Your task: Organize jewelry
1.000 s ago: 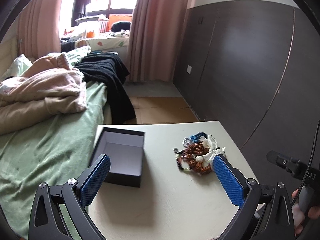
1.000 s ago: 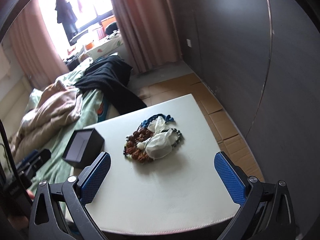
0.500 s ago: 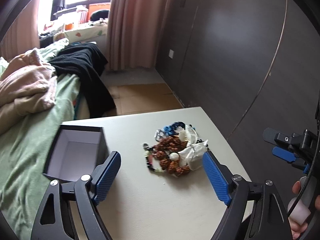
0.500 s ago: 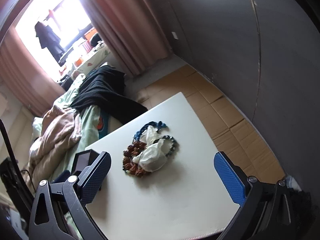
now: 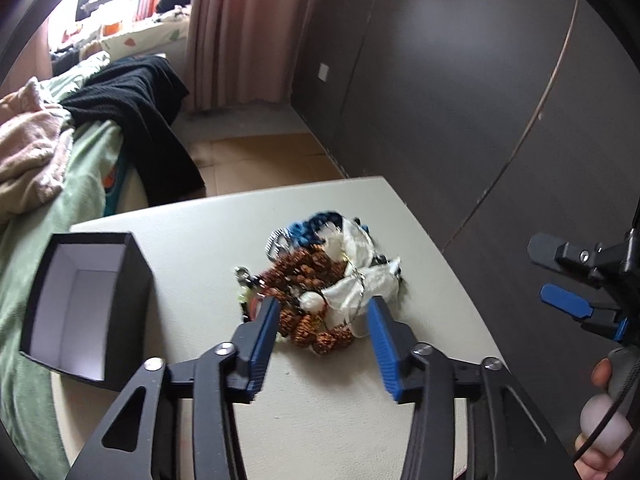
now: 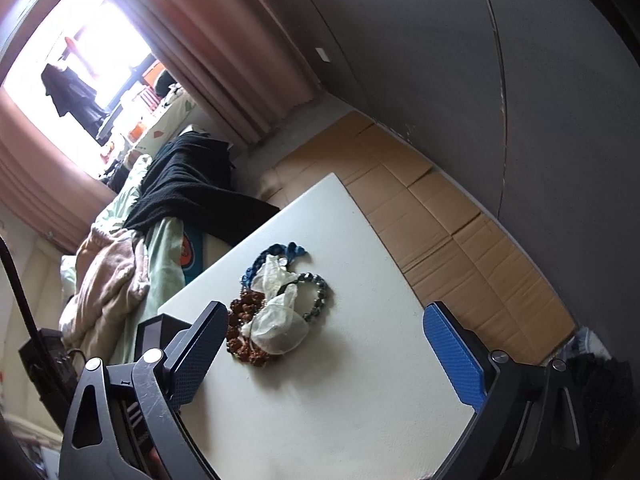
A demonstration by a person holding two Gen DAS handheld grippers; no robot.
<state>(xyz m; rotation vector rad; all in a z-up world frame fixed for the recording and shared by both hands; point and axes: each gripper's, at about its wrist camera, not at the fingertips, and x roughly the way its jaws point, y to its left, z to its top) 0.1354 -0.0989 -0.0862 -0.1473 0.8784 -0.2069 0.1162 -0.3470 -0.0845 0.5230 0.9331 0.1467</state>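
A pile of jewelry [image 5: 320, 280] lies on the white table [image 5: 328, 420]: brown bead bracelets, a blue chain, dark beads and white pouches. It also shows in the right wrist view [image 6: 276, 308]. My left gripper [image 5: 322, 312] is open, its fingers on either side of the pile's near edge. An open black box [image 5: 84, 300] with a white inside stands to the left. My right gripper [image 6: 328, 340] is open and empty, above the table, near the pile. The box [image 6: 152, 332] is partly hidden behind its left finger.
A bed [image 5: 60, 168] with green sheet, pink blanket and black cloth borders the table's left side. A dark wall [image 5: 460, 100] runs along the right. Cardboard [image 6: 440, 220] covers the floor beyond the table. The right gripper [image 5: 580, 280] shows at the left view's right edge.
My left gripper has moved forward to the jewelry pile and its jaws have narrowed around it. The right gripper has tilted and shifted a little to the right.
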